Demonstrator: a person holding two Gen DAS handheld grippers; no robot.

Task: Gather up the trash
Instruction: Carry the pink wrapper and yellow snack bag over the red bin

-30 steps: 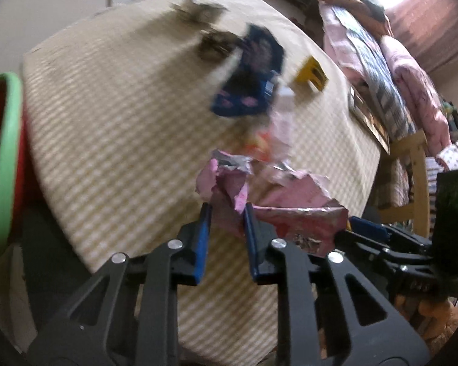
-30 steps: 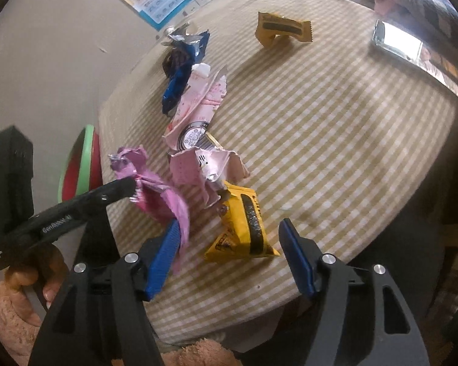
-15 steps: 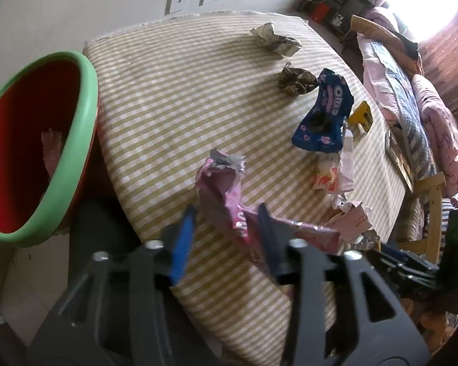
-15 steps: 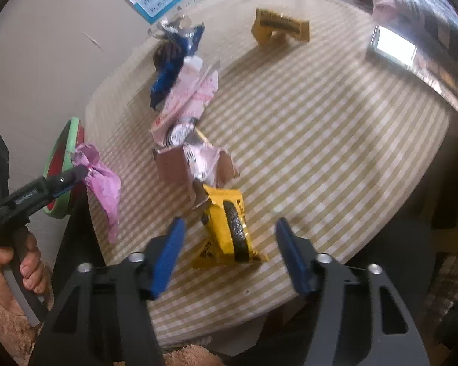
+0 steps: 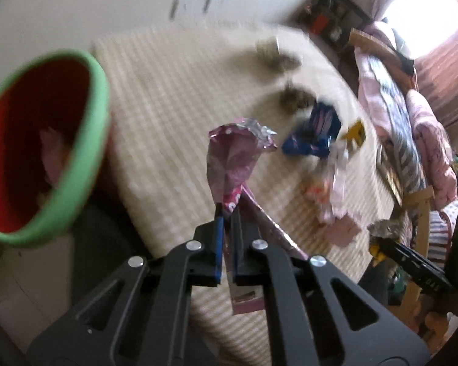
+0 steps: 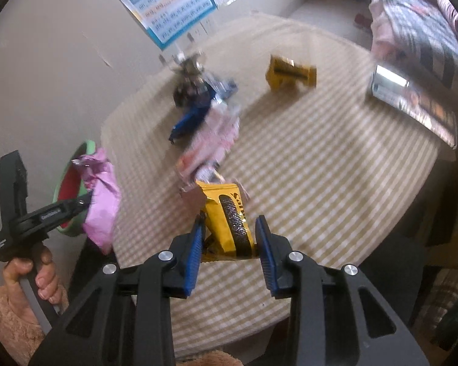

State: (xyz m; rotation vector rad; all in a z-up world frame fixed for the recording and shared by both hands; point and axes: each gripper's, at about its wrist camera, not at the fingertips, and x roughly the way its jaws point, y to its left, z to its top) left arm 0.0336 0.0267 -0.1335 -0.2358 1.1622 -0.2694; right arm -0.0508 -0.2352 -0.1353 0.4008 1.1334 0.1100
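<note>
My left gripper (image 5: 228, 212) is shut on a crumpled pink wrapper (image 5: 232, 155) and holds it in the air beside the table's near-left edge, close to a red bin with a green rim (image 5: 76, 164). The same wrapper (image 6: 102, 201) and bin (image 6: 68, 180) show at the left of the right wrist view. My right gripper (image 6: 230, 222) is open, its jaws on either side of a yellow snack packet (image 6: 229, 216) near the table's front edge. A blue wrapper (image 6: 195, 111), a pink-white wrapper (image 6: 212, 143) and a second yellow packet (image 6: 290, 71) lie farther back.
The round table has a checked tan cloth (image 6: 320, 167). A shiny box (image 6: 412, 100) lies at its right edge. Two crumpled foil balls (image 5: 294, 100) sit at the far side. A chair (image 5: 418, 201) and bedding stand on the right. A wall with posters is behind.
My left gripper has closed tight on the pink wrapper and carried it left toward the bin. My right gripper has moved forward around the yellow packet and narrowed.
</note>
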